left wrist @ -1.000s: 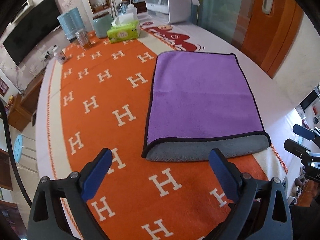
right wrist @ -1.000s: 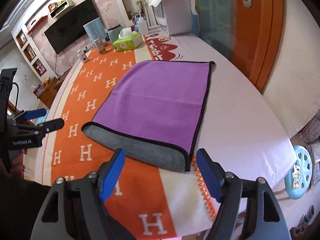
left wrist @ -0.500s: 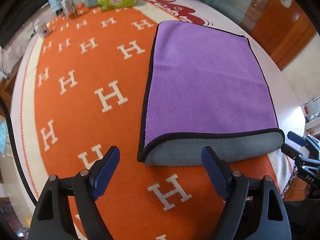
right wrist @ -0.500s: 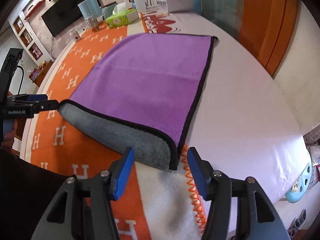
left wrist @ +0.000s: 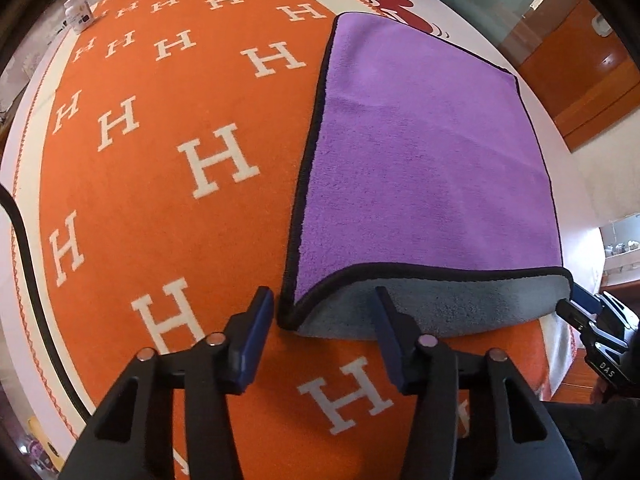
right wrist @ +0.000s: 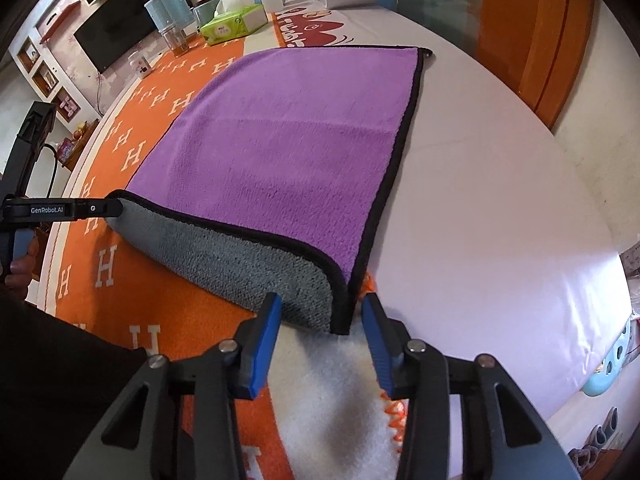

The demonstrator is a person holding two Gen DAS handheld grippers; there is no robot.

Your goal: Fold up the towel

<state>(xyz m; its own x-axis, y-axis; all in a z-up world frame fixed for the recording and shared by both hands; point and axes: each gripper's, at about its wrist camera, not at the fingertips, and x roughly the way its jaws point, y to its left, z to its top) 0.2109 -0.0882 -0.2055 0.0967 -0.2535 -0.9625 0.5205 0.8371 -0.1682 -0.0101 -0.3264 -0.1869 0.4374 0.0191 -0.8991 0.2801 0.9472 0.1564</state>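
A purple towel (left wrist: 424,160) with black trim and a grey underside lies folded once on the orange H-patterned cloth (left wrist: 160,160); it also shows in the right wrist view (right wrist: 288,136). Its grey folded edge faces me. My left gripper (left wrist: 324,312) is open, its jaws straddling the near left corner of the towel. My right gripper (right wrist: 320,316) is open, its jaws straddling the near right corner. Each gripper shows in the other's view, the right (left wrist: 580,308) and the left (right wrist: 100,208), at the ends of the fold.
At the table's far end stand a green tissue pack (right wrist: 234,24), a glass (right wrist: 176,40), blue cups (right wrist: 168,8) and a small white bottle (left wrist: 78,12). White table (right wrist: 500,184) lies right of the towel, near an orange door (right wrist: 532,40). A blue stool (right wrist: 612,368) stands below right.
Both grippers have moved down and forward to the towel's near corners, and their jaws have narrowed. The towel has not moved.
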